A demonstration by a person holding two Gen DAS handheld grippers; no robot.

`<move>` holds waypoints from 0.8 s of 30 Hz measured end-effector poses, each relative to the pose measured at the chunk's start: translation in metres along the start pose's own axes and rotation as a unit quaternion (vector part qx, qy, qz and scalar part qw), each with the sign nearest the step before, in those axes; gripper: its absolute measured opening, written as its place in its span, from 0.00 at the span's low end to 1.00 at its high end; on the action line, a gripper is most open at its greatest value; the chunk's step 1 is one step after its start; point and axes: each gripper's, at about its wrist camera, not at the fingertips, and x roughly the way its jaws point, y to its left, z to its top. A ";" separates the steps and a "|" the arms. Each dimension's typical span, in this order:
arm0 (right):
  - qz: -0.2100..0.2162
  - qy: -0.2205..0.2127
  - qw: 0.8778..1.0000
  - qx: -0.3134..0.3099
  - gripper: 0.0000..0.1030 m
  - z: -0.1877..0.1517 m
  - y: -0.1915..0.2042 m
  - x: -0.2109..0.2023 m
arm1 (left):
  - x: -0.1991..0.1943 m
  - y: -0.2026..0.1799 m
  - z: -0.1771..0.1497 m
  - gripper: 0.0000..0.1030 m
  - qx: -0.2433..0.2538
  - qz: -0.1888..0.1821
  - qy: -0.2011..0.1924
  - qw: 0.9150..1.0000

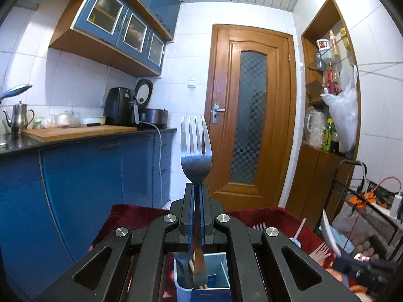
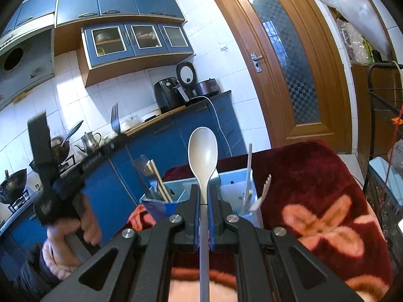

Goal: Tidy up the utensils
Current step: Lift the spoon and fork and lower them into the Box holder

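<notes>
Blue kitchen cabinets point(image 1: 75, 176) and a wooden door point(image 1: 249, 110) back a table draped in a dark red floral cloth point(image 2: 314, 188). Left gripper point(image 1: 197, 191) is clamped on the neck of a stainless steel fork point(image 1: 196, 151), tines up, its handle hanging over, possibly into, the blue-and-white compartmented utensil holder point(image 1: 216, 271). Right gripper point(image 2: 204, 196) is closed on a pale grey plastic spoon point(image 2: 203, 156), bowl up, near that holder point(image 2: 234, 191).

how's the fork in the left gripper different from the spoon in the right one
The fork is shiny metal; the spoon is matte pale plastic. The fork ends in four tines, the spoon in a smooth oval bowl. Both stand head-up, clamped by the handle: the fork in the left gripper, the spoon in the right gripper.
</notes>
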 end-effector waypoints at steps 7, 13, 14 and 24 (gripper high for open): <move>-0.009 -0.030 0.999 0.008 0.07 0.021 -0.002 0.028 | 0.014 0.005 -0.020 0.03 -0.012 -0.010 0.021 1.000; -0.035 -0.082 0.996 0.008 0.07 0.033 -0.010 0.056 | 0.017 0.006 -0.030 0.03 -0.022 -0.017 0.027 0.999; -0.040 -0.091 0.995 0.008 0.07 0.033 -0.011 0.062 | 0.018 0.007 -0.031 0.03 -0.022 -0.019 0.026 0.999; -0.056 -0.098 0.993 -0.027 0.08 0.016 -0.009 0.087 | 0.018 0.006 -0.035 0.03 -0.025 -0.029 0.023 0.999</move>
